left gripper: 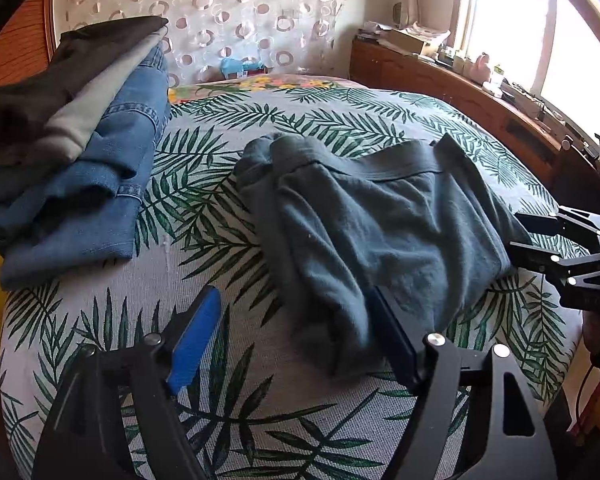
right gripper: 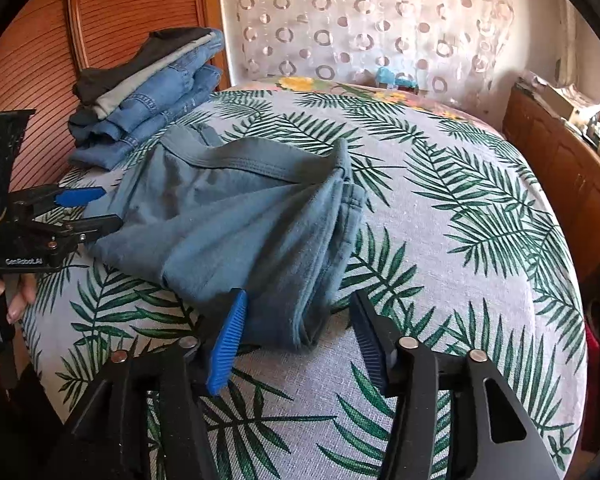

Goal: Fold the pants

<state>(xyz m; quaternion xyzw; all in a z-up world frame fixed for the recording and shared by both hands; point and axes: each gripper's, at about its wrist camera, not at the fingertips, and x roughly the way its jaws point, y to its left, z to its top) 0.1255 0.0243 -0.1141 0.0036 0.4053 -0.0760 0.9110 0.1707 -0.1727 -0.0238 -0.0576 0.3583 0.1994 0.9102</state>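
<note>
Both grippers, left gripper and right gripper, pointed downward with jaws apart, gripping nothing, at the near edge of the folded pants.

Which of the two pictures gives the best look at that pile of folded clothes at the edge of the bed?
The left wrist view. There the pile of folded clothes is close and large: dark and grey layers on top, blue jeans beneath, stitching visible. The right wrist view shows the same pile farther off and smaller, against the wooden slatted door, though its layered edges are still readable.
</note>
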